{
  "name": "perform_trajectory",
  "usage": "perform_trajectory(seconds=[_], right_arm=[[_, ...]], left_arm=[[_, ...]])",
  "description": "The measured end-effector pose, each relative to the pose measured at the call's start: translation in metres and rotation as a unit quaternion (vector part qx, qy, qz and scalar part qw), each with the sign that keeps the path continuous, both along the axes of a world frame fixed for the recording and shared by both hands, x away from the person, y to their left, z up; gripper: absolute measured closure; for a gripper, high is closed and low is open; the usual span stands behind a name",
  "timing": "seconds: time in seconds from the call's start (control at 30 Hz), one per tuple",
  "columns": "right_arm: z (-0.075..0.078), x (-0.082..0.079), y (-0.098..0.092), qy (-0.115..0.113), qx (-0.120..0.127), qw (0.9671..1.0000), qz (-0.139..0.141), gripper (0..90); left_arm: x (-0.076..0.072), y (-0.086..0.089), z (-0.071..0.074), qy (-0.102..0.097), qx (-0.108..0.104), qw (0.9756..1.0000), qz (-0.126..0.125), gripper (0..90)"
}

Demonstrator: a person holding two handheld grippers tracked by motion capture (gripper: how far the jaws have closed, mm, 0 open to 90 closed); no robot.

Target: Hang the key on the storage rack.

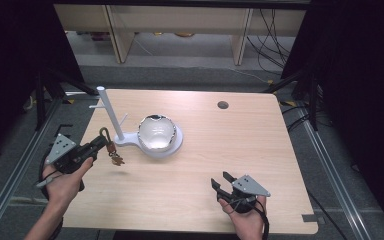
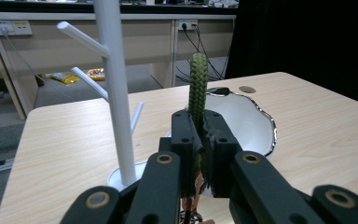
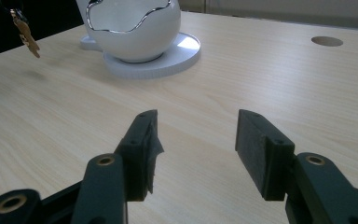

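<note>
A: Left gripper (image 2: 200, 140)? 
B: Pinched tight on green cord loop (image 2: 197, 86) w/ jaws closed – keys (image 1: 115, 158) dangled below, off the table (image 1: 195, 195). Held just beside white peg stand (image 1: 109, 114), prob. so loop could go over a peg.

A: Right gripper (image 3: 196, 149)? 
B: Spread wide, nothing between jaws – parked low at near edge, well apart from stand. Likely kept clear.

A: Bowl (image 1: 156, 132)? 
B: Sat on stand's round base, right of post. Looked empty.

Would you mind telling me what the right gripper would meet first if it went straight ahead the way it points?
Probably the white bowl on its round base; the right gripper is open, with bare table between, though depth is uncertain.
</note>
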State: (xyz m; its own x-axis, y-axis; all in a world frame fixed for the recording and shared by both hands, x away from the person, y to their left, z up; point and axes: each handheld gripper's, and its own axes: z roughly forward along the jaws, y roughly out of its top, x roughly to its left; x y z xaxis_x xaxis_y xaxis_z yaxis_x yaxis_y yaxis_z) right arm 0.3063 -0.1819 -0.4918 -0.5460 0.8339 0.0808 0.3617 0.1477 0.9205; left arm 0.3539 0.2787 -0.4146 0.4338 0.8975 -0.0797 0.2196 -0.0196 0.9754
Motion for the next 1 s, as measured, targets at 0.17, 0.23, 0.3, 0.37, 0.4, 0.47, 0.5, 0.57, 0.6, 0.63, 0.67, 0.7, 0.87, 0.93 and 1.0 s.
perform_trajectory(seconds=[0.17,0.23,0.3,0.37,0.4,0.47,0.5,0.57,0.6,0.63,0.67,0.7,0.87,0.93,1.0], right_arm=[[0.002,-0.001,-0.002,0.004,-0.007,1.0000,-0.005,49.5],[0.000,0.000,-0.001,0.000,0.004,1.0000,-0.007,49.5],[0.000,-0.001,-0.001,0.002,0.007,0.9999,-0.007,49.4],[0.000,0.000,-0.003,-0.007,-0.007,0.9999,-0.006,49.4],[0.000,-0.001,-0.002,0.002,-0.003,1.0000,-0.007,49.4],[0.000,0.000,-0.002,-0.002,0.003,1.0000,0.000,49.4],[0.000,0.000,-0.002,-0.002,0.003,1.0000,0.000,49.4],[-0.001,0.000,-0.003,-0.006,0.000,1.0000,-0.001,49.4],[-0.001,0.001,-0.003,-0.007,-0.001,1.0000,-0.001,49.4],[0.000,0.000,-0.003,-0.006,-0.001,1.0000,-0.001,49.4],[0.000,-0.001,-0.003,-0.001,-0.005,1.0000,-0.004,49.4],[0.000,0.001,-0.003,-0.005,0.001,1.0000,0.000,49.4],[-0.001,0.000,-0.002,0.000,0.007,1.0000,0.000,49.4],[-0.001,0.000,-0.002,0.003,0.010,0.9999,0.002,49.4],[0.000,-0.001,-0.002,-0.001,0.002,1.0000,-0.002,49.4]], left_arm=[[0.003,0.005,0.001,-0.007,0.000,1.0000,0.006,83.8],[0.004,0.007,0.001,-0.006,0.001,0.9999,0.012,83.8],[0.005,0.009,0.002,-0.004,0.005,0.9998,0.016,83.8],[0.006,0.011,0.002,-0.005,0.005,0.9998,0.020,83.8],[0.007,0.012,0.002,-0.008,0.002,0.9998,0.021,83.8],[0.009,0.015,0.002,-0.004,0.008,0.9996,0.027,83.8],[0.010,0.015,0.002,-0.009,0.003,0.9996,0.027,83.8],[0.012,0.017,0.001,-0.007,0.005,0.9995,0.031,83.8],[0.012,0.018,0.000,-0.009,0.006,0.9994,0.032,83.8],[0.013,0.019,0.000,-0.009,0.005,0.9994,0.034,83.8],[0.014,0.019,0.000,-0.008,0.005,0.9993,0.036,83.8],[0.015,0.020,-0.001,-0.008,0.007,0.9992,0.038,83.8],[0.021,0.022,-0.001,-0.008,0.011,0.9985,0.052,83.8],[0.025,0.023,0.000,-0.009,0.012,0.9981,0.059,83.8],[0.028,0.024,0.001,-0.007,0.013,0.9976,0.067,83.8]])
